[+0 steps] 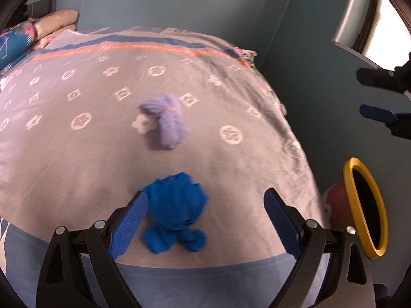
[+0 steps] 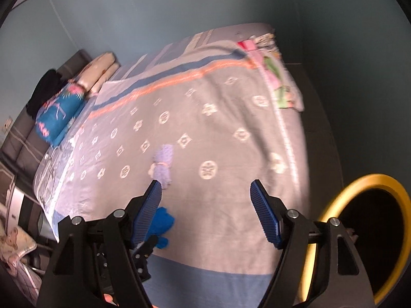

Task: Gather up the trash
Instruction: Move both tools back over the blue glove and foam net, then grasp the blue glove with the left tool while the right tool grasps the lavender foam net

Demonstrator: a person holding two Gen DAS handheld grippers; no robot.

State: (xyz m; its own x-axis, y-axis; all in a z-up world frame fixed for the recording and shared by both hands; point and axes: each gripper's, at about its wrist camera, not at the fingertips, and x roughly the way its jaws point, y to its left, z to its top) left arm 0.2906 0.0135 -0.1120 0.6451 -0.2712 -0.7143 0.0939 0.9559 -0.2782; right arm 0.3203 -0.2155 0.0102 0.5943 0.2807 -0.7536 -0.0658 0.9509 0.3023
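A crumpled bright blue wad (image 1: 177, 210) lies on the bed near its front edge. My left gripper (image 1: 205, 215) is open around it, its left pad close to the wad. A lilac bundle tied with a thin band (image 1: 167, 123) lies farther up the bed. My right gripper (image 2: 206, 213) is open and empty, held above the bed; the blue wad (image 2: 161, 224) shows beside its left finger and the lilac bundle (image 2: 163, 164) lies beyond. The right gripper's fingers (image 1: 377, 114) also show at the left wrist view's right edge. A yellow-rimmed bin (image 1: 366, 210) stands right of the bed.
The bed has a grey patterned cover (image 1: 77, 154) with pillows (image 1: 38, 33) at the far left. The bin's yellow rim (image 2: 334, 205) is at my lower right. A teal wall (image 2: 179, 5) stands behind. Furniture (image 2: 23, 205) crowds the bed's left side.
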